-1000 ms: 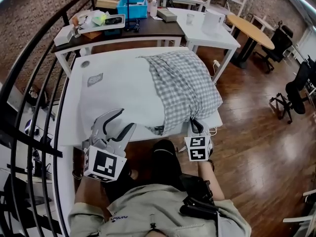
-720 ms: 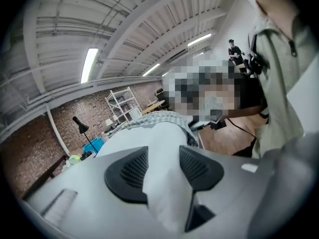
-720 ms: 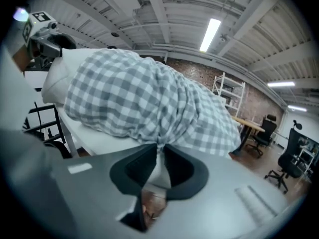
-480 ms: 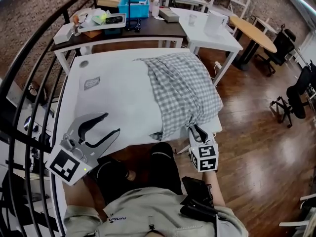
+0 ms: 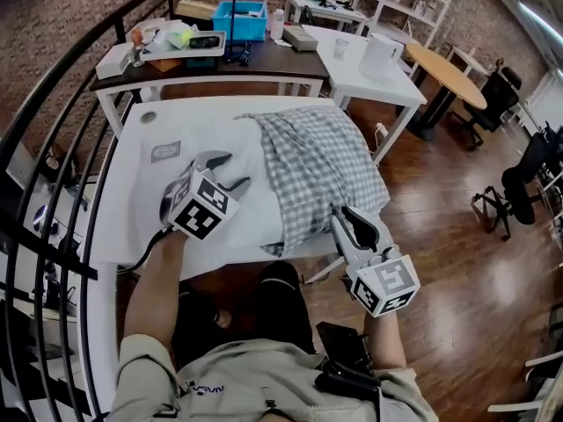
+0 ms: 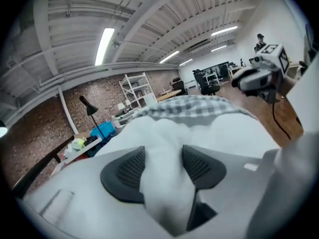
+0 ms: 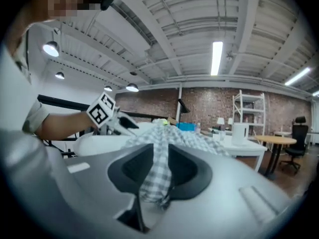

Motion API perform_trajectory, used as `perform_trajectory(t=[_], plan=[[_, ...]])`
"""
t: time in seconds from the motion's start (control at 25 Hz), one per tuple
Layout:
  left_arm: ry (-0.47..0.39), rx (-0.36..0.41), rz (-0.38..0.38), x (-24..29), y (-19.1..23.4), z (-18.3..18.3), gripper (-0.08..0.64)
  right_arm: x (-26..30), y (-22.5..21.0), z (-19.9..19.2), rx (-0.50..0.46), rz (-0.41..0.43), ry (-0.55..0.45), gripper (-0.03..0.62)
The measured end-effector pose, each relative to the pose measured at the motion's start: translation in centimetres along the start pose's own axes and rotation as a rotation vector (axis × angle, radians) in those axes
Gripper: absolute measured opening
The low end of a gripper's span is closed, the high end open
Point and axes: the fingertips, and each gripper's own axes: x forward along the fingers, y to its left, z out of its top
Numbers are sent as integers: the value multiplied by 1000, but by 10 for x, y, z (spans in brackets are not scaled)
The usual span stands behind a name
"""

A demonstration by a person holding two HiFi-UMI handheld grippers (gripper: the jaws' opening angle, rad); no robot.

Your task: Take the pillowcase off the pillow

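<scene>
Head view: left claw (image 5: 231, 170), just opening, straddles pillow (image 5: 259, 214); right claw (image 5: 345, 215) pinches checked pillowcase (image 5: 321, 161)

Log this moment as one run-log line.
left gripper: jaws just opened wider, astride fold of pillow, not clamped | right gripper: jaws shut on pillowcase corner | pillowcase: partly off pillow

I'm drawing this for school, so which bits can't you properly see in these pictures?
- Part of the pillow inside the pillowcase: head view, the checked cloth covers it.
- Print on the grey label: head view, too small to read.
- Inside of the blue bin: head view, far off, and its walls hide what it holds.
</scene>
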Motion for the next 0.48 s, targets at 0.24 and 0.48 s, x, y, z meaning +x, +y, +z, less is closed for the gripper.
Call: perform_trajectory(t=[0.24, 0.48], plan=[[-3, 143, 63, 5, -49, -25, 72, 53, -21, 69, -93, 19, -65, 94], [-64, 175, 120, -8, -65, -26, 46, 170, -17, 82, -213, 79, 175, 192]])
